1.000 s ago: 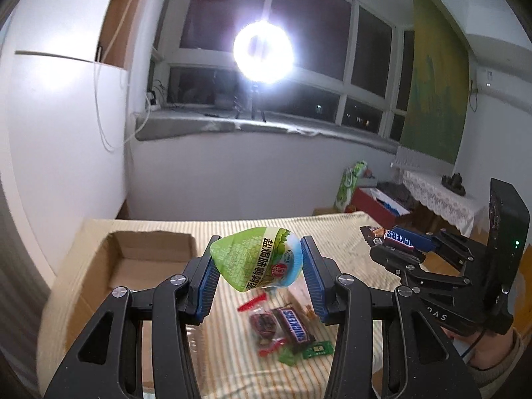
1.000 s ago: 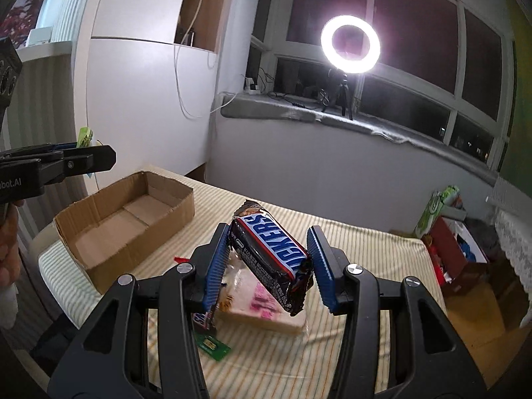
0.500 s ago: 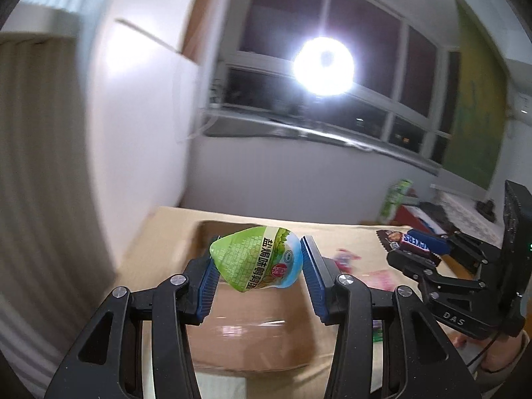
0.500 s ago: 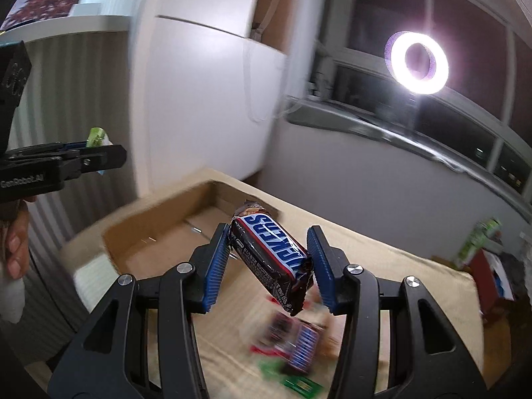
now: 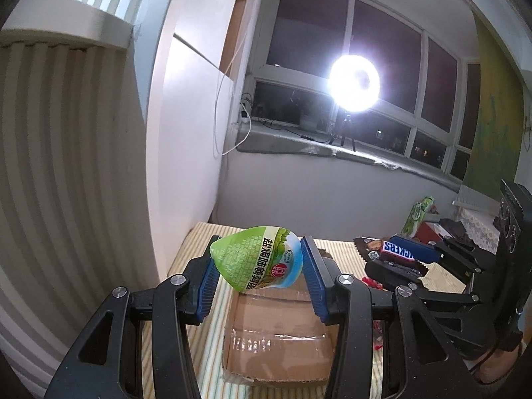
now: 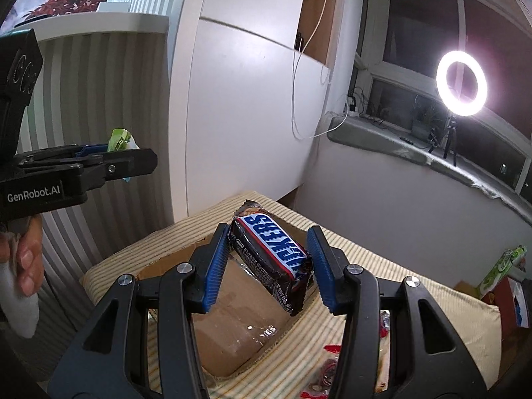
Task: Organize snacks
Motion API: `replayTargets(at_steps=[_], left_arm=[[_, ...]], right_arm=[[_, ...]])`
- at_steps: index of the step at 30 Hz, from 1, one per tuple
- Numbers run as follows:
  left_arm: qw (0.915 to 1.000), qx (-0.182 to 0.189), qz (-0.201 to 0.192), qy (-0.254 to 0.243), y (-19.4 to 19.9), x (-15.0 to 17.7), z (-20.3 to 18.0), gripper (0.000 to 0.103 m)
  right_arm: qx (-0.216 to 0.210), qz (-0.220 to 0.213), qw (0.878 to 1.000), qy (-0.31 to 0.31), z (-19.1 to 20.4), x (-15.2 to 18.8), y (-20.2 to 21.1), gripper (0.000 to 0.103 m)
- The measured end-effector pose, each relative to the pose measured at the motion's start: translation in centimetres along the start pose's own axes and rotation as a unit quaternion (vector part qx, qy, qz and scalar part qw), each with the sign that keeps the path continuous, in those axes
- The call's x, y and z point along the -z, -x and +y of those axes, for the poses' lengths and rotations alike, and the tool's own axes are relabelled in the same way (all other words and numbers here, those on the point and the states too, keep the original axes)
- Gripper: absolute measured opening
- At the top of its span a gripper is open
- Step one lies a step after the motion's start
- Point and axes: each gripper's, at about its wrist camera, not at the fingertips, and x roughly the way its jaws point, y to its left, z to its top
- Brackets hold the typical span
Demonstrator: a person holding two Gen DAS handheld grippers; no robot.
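My left gripper (image 5: 257, 266) is shut on a green snack pouch (image 5: 259, 262) and holds it above the open cardboard box (image 5: 279, 342). My right gripper (image 6: 271, 261) is shut on a Snickers bar (image 6: 272, 256) and holds it over the same box (image 6: 229, 326). In the left wrist view the right gripper with the Snickers bar (image 5: 395, 252) is at the right, beside the box. In the right wrist view the left gripper with the green pouch (image 6: 121, 139) is at the upper left.
The box sits on a striped tablecloth (image 6: 415, 302). Loose red and dark snack wrappers (image 6: 329, 365) lie on the cloth right of the box. A white cabinet (image 6: 239, 116) and striped wall stand close on the left. A ring light (image 5: 354, 83) shines from the windowsill.
Both grippers have swung left from the snack pile to above the cardboard box, each still holding its snack.
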Motion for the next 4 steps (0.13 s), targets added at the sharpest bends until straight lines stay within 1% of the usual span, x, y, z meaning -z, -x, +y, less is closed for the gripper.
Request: replayTargets(at_steps=[4], left_arm=[[0.9997, -0.001, 0.021, 0.009, -2.0, 0.8, 0.6, 0.045]], right_arm=[[-0.020, 0.028, 0.999, -0.006, 0.3, 1.6, -2.9, 0.050]])
